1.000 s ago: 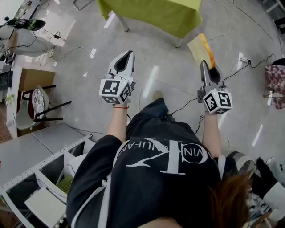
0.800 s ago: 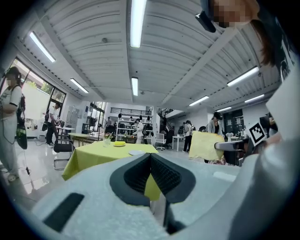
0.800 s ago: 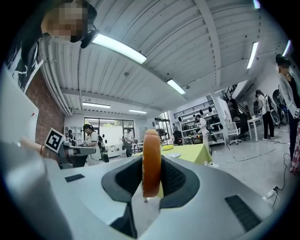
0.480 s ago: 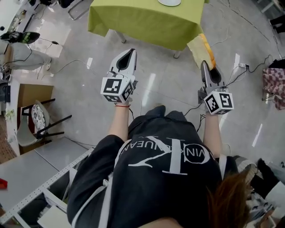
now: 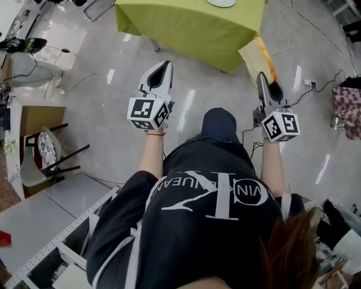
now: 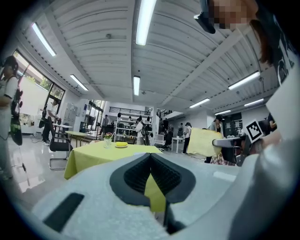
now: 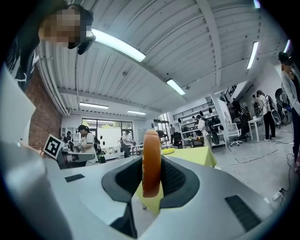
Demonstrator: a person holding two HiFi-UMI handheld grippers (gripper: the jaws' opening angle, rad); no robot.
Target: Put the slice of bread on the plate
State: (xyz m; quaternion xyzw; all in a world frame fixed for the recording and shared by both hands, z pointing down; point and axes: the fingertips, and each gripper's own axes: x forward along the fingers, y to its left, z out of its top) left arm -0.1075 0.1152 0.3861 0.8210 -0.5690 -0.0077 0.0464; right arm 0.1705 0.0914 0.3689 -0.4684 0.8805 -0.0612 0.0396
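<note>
The slice of bread (image 5: 258, 56), pale with an orange-brown crust, stands on edge in my right gripper (image 5: 263, 77), which is shut on it. In the right gripper view the bread (image 7: 151, 161) rises upright between the pads of that gripper (image 7: 151, 185). The plate (image 5: 221, 3) lies on the green-clothed table (image 5: 186, 25) ahead, beyond both grippers. My left gripper (image 5: 163, 65) is held level at the same height, shut and holding nothing. In the left gripper view my left gripper (image 6: 150, 155) points at the table (image 6: 101, 154), and the plate (image 6: 121, 145) shows on its top.
Cables (image 5: 84, 76) run over the shiny floor, and a power strip (image 5: 307, 82) lies at the right. A chair (image 5: 53, 148) and a grey shelf unit (image 5: 53, 226) stand at the left. A glass (image 6: 108, 139) stands by the plate. Several people stand far off.
The green table and its plate have come closer as the person walked toward them. Both grippers moved forward with the body; the right one still holds the bread.
</note>
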